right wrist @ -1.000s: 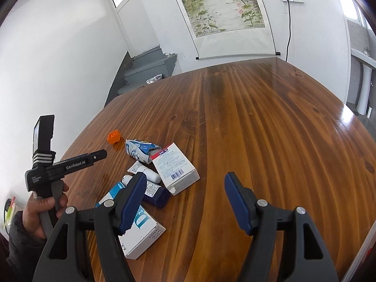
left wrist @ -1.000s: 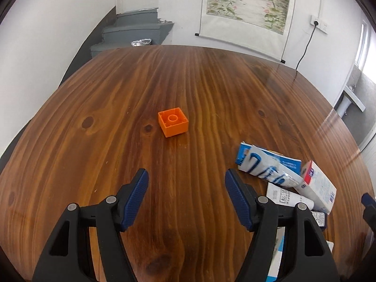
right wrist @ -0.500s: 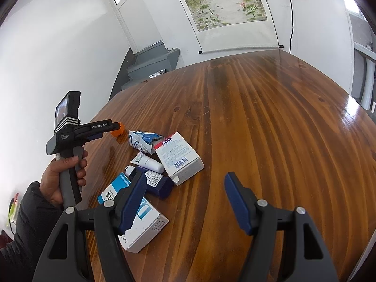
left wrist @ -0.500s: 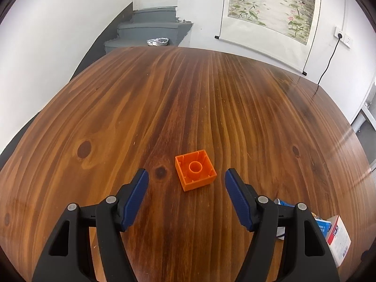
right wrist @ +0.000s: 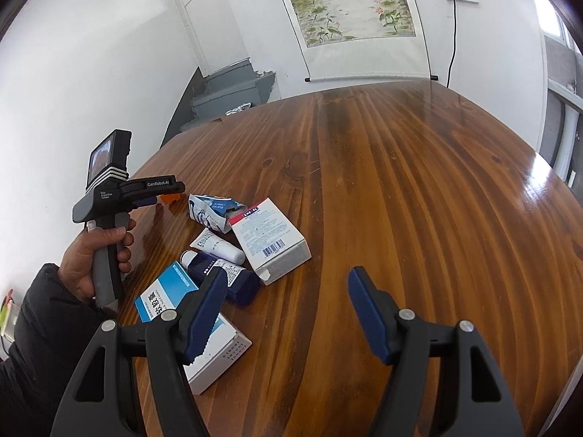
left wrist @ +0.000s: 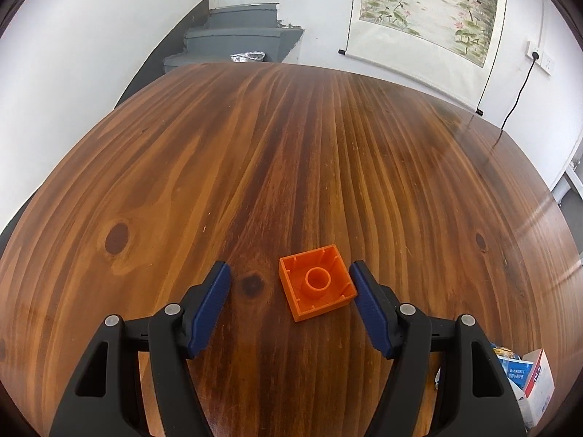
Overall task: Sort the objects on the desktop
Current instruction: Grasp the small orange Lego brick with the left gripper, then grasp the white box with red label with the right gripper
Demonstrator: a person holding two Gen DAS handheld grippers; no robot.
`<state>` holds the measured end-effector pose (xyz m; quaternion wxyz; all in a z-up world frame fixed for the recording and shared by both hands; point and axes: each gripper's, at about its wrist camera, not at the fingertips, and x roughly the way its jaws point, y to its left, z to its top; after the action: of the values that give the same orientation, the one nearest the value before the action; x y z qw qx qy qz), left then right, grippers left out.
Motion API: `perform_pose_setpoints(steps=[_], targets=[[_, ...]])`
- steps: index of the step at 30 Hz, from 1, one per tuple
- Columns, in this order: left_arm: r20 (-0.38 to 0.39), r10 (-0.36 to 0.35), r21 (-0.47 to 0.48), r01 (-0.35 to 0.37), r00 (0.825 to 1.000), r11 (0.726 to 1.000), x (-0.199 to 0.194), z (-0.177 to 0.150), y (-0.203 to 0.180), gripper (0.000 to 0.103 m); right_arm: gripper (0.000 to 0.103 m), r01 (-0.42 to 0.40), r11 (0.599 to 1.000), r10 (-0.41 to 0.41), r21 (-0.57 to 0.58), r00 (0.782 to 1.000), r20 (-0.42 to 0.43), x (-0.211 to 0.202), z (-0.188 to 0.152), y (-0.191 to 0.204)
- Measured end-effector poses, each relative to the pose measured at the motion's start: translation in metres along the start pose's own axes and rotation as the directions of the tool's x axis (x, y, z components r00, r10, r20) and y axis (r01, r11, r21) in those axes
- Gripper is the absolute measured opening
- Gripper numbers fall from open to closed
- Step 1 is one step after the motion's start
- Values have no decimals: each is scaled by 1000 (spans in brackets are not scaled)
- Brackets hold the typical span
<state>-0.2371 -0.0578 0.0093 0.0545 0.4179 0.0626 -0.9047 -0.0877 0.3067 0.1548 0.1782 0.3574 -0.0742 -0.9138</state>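
Straddling the orange block on the table, my left fingers stand wide, unclamped; block squarish, hollow side up, slightly skewed. Right fingers wide, empty.

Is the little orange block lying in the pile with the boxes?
No, the orange block sits alone on the wooden table, apart from the boxes.

the left wrist camera looks steeply down along its own fingers, close over the wooden table, facing the staircase and wall scroll. the right wrist camera sits further back and to the right, angled less steeply toward the same wall. both share the orange block, the scroll and the stairs.
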Motion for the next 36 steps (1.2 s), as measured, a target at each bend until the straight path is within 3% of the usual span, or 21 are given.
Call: perform_pose_setpoints(steps=[2, 6, 7, 18, 24, 31, 33, 36], targets=[[-1, -9, 7, 9, 1000, 1000, -1, 0, -1, 66, 73, -7, 1000, 7, -5, 1000, -3, 1, -1, 1], [3, -15, 30, 15, 1000, 999, -3, 0, -2, 38, 73, -1, 1000, 1, -15, 1000, -10, 5, -2, 2], [4, -17, 33, 17, 1000, 999, -3, -1, -2, 37, 73, -1, 1000, 1, -13, 1000, -11, 6, -2, 1], [-1, -51, 35, 51, 999, 998, -15, -10, -3, 37, 73, 5, 999, -7, -34, 998, -66, 39, 22, 4], [8, -53, 28, 53, 999, 998, -30, -21, -2, 37, 73, 21, 992, -32, -123, 995, -92, 72, 41, 21], [31, -62, 29, 61, 998, 998, -52, -26, -7, 37, 72, 54, 978, -81, -199, 988, -128, 96, 39, 36], [40, -69, 41, 68, 997, 997, -60, -27, -11, 37, 61, 66, 975, -93, -210, 988, -122, 96, 39, 36], [60, -82, 56, 79, 995, 995, -74, -30, -18, 37, 56, 69, 975, -97, -209, 987, -126, 96, 38, 35]])
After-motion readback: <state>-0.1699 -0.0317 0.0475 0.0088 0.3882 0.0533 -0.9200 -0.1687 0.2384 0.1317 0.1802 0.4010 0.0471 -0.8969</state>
